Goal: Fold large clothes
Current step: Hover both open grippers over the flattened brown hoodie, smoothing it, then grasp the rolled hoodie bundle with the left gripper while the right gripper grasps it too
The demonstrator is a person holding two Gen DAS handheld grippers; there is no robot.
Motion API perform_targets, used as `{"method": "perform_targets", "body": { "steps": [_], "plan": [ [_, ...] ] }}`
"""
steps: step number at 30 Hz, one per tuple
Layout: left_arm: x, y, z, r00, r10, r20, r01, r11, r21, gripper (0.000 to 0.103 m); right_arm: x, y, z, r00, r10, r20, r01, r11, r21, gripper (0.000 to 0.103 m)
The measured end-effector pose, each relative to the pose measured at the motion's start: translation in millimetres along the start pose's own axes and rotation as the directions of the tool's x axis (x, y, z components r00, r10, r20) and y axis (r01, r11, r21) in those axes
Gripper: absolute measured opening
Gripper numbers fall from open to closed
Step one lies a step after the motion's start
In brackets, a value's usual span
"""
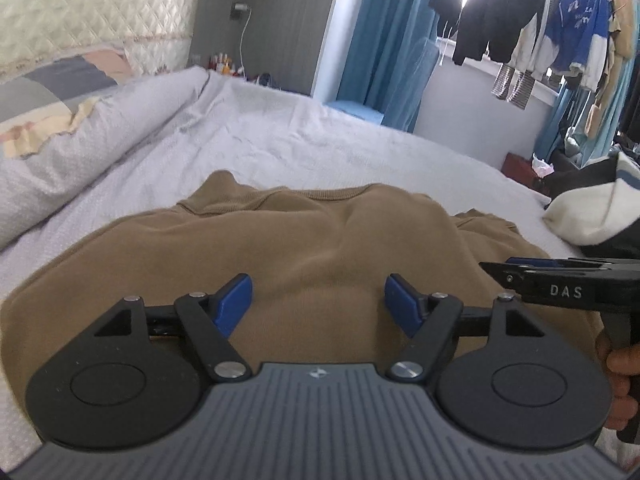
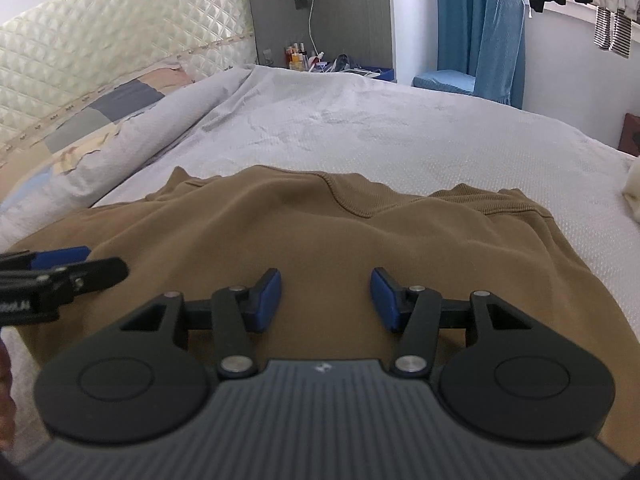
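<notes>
Left wrist: rolled duvet (image 1: 80, 148), hanging laundry (image 1: 532, 36)

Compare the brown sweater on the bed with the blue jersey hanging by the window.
The brown sweater lies spread on the white bedcover; the blue jersey hangs on a rail. The sweater is plain brown; the jersey is blue with white lettering and white sleeves. The sweater sits under the left gripper and right gripper; the jersey is across the room. Both are long-sleeved tops.
</notes>
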State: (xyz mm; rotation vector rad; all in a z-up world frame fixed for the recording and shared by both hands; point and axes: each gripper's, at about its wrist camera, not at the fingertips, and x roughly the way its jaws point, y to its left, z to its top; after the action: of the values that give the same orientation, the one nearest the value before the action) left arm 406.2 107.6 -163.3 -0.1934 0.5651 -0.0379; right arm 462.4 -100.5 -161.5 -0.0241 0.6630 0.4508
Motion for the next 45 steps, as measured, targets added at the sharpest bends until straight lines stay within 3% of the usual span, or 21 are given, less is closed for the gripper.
{"method": "perform_targets", "body": {
  "steps": [10,15,19,26,29,32,34,35,36,38,39,42,43,45],
  "plan": [
    [-64,-10,-16,0.997,0.027,0.066,-0.024,0.998,-0.057,0.083,-52,-7,-4,0.997,0.004,0.078,-0.009,0.998,0.064,0.051],
    [-82,-30,-41,0.997,0.058,0.041,-0.056,0.997,-0.052,0.084,-89,-19,-19,0.995,0.024,0.097,-0.039,0.988,0.153,0.052],
    [-87,-36,-55,0.990,0.138,0.009,-0.137,0.990,-0.044,0.084,-115,-29,-41,0.996,0.018,0.084,-0.036,0.975,0.218,0.053],
    [-104,-13,-62,0.971,0.240,0.003,-0.236,0.957,-0.171,0.094,-129,-52,-63,0.999,0.034,0.032,-0.043,0.925,0.376,0.055],
    [-108,1,-66,0.954,0.300,0.000,-0.293,0.932,-0.213,0.095,-124,-63,-72,0.998,0.062,-0.006,-0.052,0.885,0.463,0.055],
    [-109,22,-67,0.961,0.275,-0.021,-0.267,0.907,-0.325,0.096,-119,-75,-83,0.996,0.078,-0.041,-0.043,0.842,0.538,0.055],
    [-105,41,-72,0.977,0.209,-0.041,-0.205,0.874,-0.441,0.097,-114,-84,-87,0.994,0.095,-0.049,-0.048,0.803,0.594,0.057],
    [-103,51,-76,0.983,0.176,-0.045,-0.175,0.847,-0.502,0.097,-112,-88,-89,0.994,0.102,-0.049,-0.050,0.785,0.618,0.063],
    [-101,63,-82,0.989,0.141,-0.045,-0.140,0.801,-0.582,0.097,-110,-91,-90,0.993,0.108,-0.048,-0.053,0.766,0.640,0.067],
    [-99,81,-95,0.995,0.089,-0.037,-0.089,0.699,-0.709,0.097,-108,-98,-94,0.992,0.122,-0.031,-0.067,0.720,0.691,0.086],
    [-98,93,-104,0.999,0.049,-0.020,-0.046,0.619,-0.784,0.097,-106,-102,-97,0.991,0.130,-0.017,-0.079,0.691,0.718,0.089],
    [-91,116,-125,0.996,-0.054,0.067,0.083,0.422,-0.903,0.097,-98,-116,-107,0.988,0.155,0.020,-0.107,0.578,0.809,0.099],
    [-90,120,-129,0.994,-0.063,0.087,0.105,0.382,-0.918,0.097,-96,-121,-111,0.986,0.163,0.036,-0.119,0.536,0.836,0.103],
    [-90,123,-132,0.993,-0.056,0.107,0.120,0.361,-0.925,0.097,-90,-131,-120,0.983,0.169,0.069,-0.137,0.435,0.890,0.103]
  ]
}}
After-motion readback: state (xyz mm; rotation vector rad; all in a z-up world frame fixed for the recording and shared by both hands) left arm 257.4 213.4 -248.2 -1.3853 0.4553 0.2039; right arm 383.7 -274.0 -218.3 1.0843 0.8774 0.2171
